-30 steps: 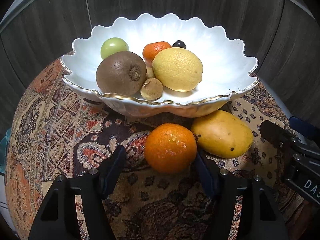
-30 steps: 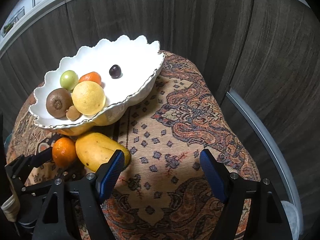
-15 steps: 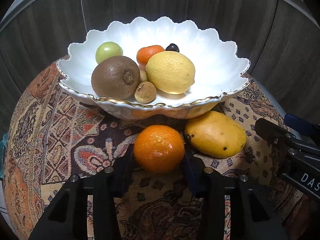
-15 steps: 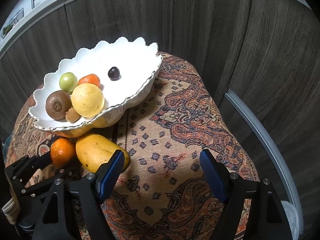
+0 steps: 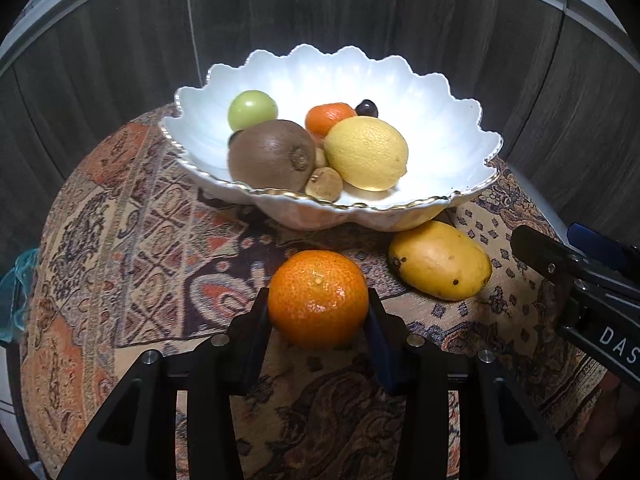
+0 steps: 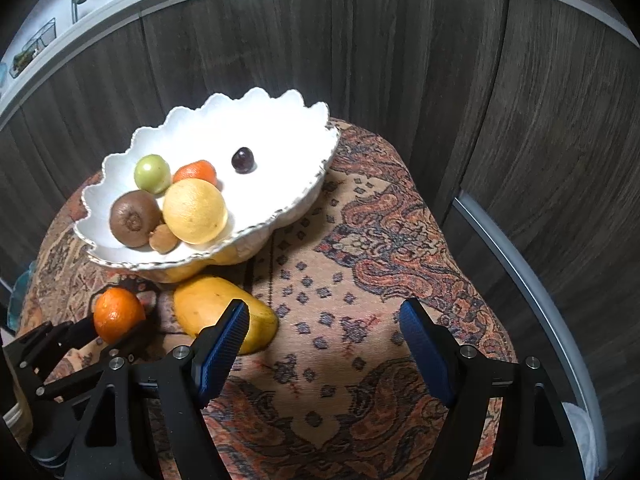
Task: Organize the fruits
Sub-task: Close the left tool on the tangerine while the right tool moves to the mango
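Note:
My left gripper is shut on an orange and holds it just above the patterned cloth, in front of the white scalloped bowl. The orange also shows in the right wrist view. The bowl holds a kiwi, a lemon, a green fruit, a small mandarin, a dark cherry and a small brown fruit. A yellow mango lies on the cloth by the bowl's front. My right gripper is open and empty, right of the mango.
The small round table is covered with a patterned cloth. Dark wood panels stand close behind and to the right. A teal object hangs at the table's left edge. The right gripper's body reaches in beside the mango.
My left gripper has closed on the orange and lifted it back from the bowl; the bowl now looks farther away. The right gripper has stayed open and nearly still.

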`<action>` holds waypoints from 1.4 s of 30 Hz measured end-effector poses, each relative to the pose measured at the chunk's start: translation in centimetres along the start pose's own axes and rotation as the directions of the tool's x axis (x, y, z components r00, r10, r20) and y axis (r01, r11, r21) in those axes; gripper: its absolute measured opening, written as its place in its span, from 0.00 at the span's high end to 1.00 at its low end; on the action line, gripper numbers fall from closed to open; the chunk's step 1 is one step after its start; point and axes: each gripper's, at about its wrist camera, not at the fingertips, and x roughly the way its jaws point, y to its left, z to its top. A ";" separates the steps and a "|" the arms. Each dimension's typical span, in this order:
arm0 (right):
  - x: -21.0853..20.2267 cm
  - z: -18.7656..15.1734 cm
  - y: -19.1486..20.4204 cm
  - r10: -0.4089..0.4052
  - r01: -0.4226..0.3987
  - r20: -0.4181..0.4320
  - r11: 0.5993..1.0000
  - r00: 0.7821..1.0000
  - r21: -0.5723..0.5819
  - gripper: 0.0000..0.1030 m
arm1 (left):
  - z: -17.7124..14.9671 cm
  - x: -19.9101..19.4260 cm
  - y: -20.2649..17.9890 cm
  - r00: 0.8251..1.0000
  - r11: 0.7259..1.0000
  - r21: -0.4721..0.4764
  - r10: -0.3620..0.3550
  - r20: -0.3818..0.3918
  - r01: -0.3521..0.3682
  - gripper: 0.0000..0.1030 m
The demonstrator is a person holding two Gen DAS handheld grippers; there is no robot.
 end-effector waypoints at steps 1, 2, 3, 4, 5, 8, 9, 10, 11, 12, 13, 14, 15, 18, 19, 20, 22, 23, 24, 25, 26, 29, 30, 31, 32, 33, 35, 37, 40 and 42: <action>-0.2 0.0 0.2 0.005 -0.005 0.007 1.000 1.000 -0.006 0.24 | 0.0 -0.3 0.3 1.000 1.000 -0.004 0.005 0.003 -0.005 0.58; -0.3 0.0 0.6 0.010 -0.010 0.011 1.000 1.000 -0.013 0.24 | -0.1 -0.4 0.5 1.000 1.000 -0.008 0.008 0.005 -0.008 0.58; -0.4 0.0 0.8 0.014 -0.014 0.014 1.000 1.000 -0.020 0.24 | -0.1 -0.6 0.8 1.000 1.000 -0.013 0.013 0.007 -0.013 0.58; -0.5 0.1 1.1 0.019 -0.018 0.016 0.999 1.000 -0.027 0.24 | -0.2 -0.9 1.1 1.000 1.000 -0.019 0.019 0.009 -0.019 0.58; -0.5 0.1 1.4 0.021 -0.021 0.019 0.999 1.000 -0.033 0.24 | -0.2 -1.0 1.5 1.000 0.999 -0.024 0.023 0.011 -0.023 0.58; -0.6 0.3 2.5 0.028 -0.026 0.028 0.998 0.999 -0.053 0.24 | -0.6 -1.3 2.5 0.999 0.998 -0.041 0.039 0.015 -0.038 0.58; -0.6 0.4 2.9 0.030 -0.028 0.028 0.998 0.999 -0.062 0.24 | -0.6 -1.3 2.8 0.999 0.998 -0.046 0.043 0.015 -0.043 0.58; -0.5 0.4 3.3 0.033 -0.031 0.029 0.997 0.999 -0.071 0.24 | -0.7 -1.2 3.1 0.999 0.998 -0.052 0.048 0.014 -0.048 0.58; -0.4 0.4 3.6 0.034 -0.032 0.031 0.997 0.999 -0.077 0.24 | -0.7 -1.2 3.3 0.998 0.997 -0.055 0.053 0.015 -0.053 0.58; -0.4 0.4 4.0 0.036 -0.033 0.033 0.996 0.999 -0.086 0.24 | -0.7 -1.3 3.5 0.998 0.997 -0.061 0.057 0.017 -0.056 0.58; -0.3 0.4 4.3 0.036 -0.033 0.033 0.995 0.999 -0.093 0.24 | -0.7 -1.3 3.8 0.998 0.996 -0.067 0.060 0.019 -0.059 0.58; -0.2 0.4 4.5 0.038 -0.035 0.033 0.995 0.999 -0.098 0.24 | -0.7 -1.3 3.9 0.998 0.996 -0.070 0.063 0.021 -0.061 0.58; 0.0 0.3 4.7 0.040 -0.037 0.031 0.994 0.999 -0.103 0.24 | -0.7 -1.3 4.0 0.998 0.995 -0.072 0.064 0.024 -0.062 0.58; 0.7 0.5 5.3 0.045 -0.042 0.020 0.993 0.999 -0.114 0.24 | -0.7 -1.3 4.5 0.997 0.994 -0.082 0.068 0.027 -0.066 0.58; 1.0 0.6 5.4 0.045 -0.043 0.016 0.992 0.999 -0.116 0.24 | -0.8 -1.3 4.7 0.997 0.994 -0.086 0.069 0.027 -0.066 0.58; 1.2 0.6 5.6 0.045 -0.043 0.012 0.992 0.999 -0.119 0.24 | -0.8 -1.2 4.8 0.997 0.994 -0.089 0.069 0.027 -0.066 0.58; 1.6 0.6 5.9 0.047 -0.047 0.003 0.991 0.999 -0.126 0.24 | -0.8 -1.1 4.9 0.998 0.994 -0.095 0.066 0.025 -0.063 0.58; 1.8 0.5 6.0 0.047 -0.047 -0.002 0.991 0.999 -0.129 0.24 | -0.9 -1.1 5.0 0.998 0.993 -0.097 0.065 0.025 -0.062 0.58; 2.0 0.5 6.2 0.048 -0.048 -0.008 0.990 0.999 -0.132 0.24 | -0.9 -1.0 5.1 0.998 0.993 -0.100 0.063 0.024 -0.060 0.58; 2.3 0.4 6.4 0.047 -0.049 -0.015 0.989 0.999 -0.138 0.24 | -0.9 -1.0 5.1 0.998 0.993 -0.103 0.061 0.023 -0.059 0.58; 2.5 0.3 6.5 0.045 -0.048 -0.021 0.989 0.999 -0.141 0.24 | -0.9 -1.0 5.2 0.998 0.993 -0.105 0.060 0.023 -0.058 0.58; 2.9 0.2 6.7 0.057 -0.061 -0.032 0.987 0.998 -0.146 0.24 | -1.0 -1.0 5.4 0.998 0.992 -0.110 0.059 0.028 -0.056 0.58; 3.1 0.2 6.9 0.058 -0.063 -0.036 0.986 0.998 -0.151 0.24 | -1.0 -0.9 5.4 0.998 0.992 -0.113 0.059 0.028 -0.056 0.58; 3.3 0.2 7.0 0.061 -0.066 -0.038 0.986 0.997 -0.152 0.24 | -1.0 -0.9 5.5 0.998 0.992 -0.114 0.059 0.028 -0.055 0.58; 3.4 0.1 7.1 0.071 -0.076 -0.041 0.986 0.997 -0.151 0.24 | -1.0 -0.8 5.6 0.998 0.992 -0.115 0.059 0.027 -0.056 0.58; 3.5 0.1 7.2 0.075 -0.081 -0.045 0.985 0.996 -0.153 0.24 | -1.1 -0.8 5.6 0.998 0.992 -0.117 0.060 0.025 -0.057 0.58; 4.0 0.1 7.5 0.078 -0.086 -0.054 0.984 0.995 -0.156 0.24 | -1.1 -0.7 5.6 0.998 0.991 -0.118 0.060 0.022 -0.057 0.58; 4.5 0.0 7.5 0.086 -0.095 -0.066 0.984 0.994 -0.153 0.24 | -1.1 -0.6 5.7 0.998 0.991 -0.118 0.060 0.021 -0.057 0.58; 4.9 -0.1 7.6 0.084 -0.094 -0.073 0.984 0.994 -0.153 0.24 | -1.1 -0.6 5.6 0.998 0.992 -0.115 0.061 0.022 -0.058 0.58; 5.2 0.0 7.6 0.080 -0.091 -0.075 0.984 0.994 -0.155 0.26 | -1.1 -0.5 5.5 0.998 0.992 -0.114 0.061 0.021 -0.058 0.58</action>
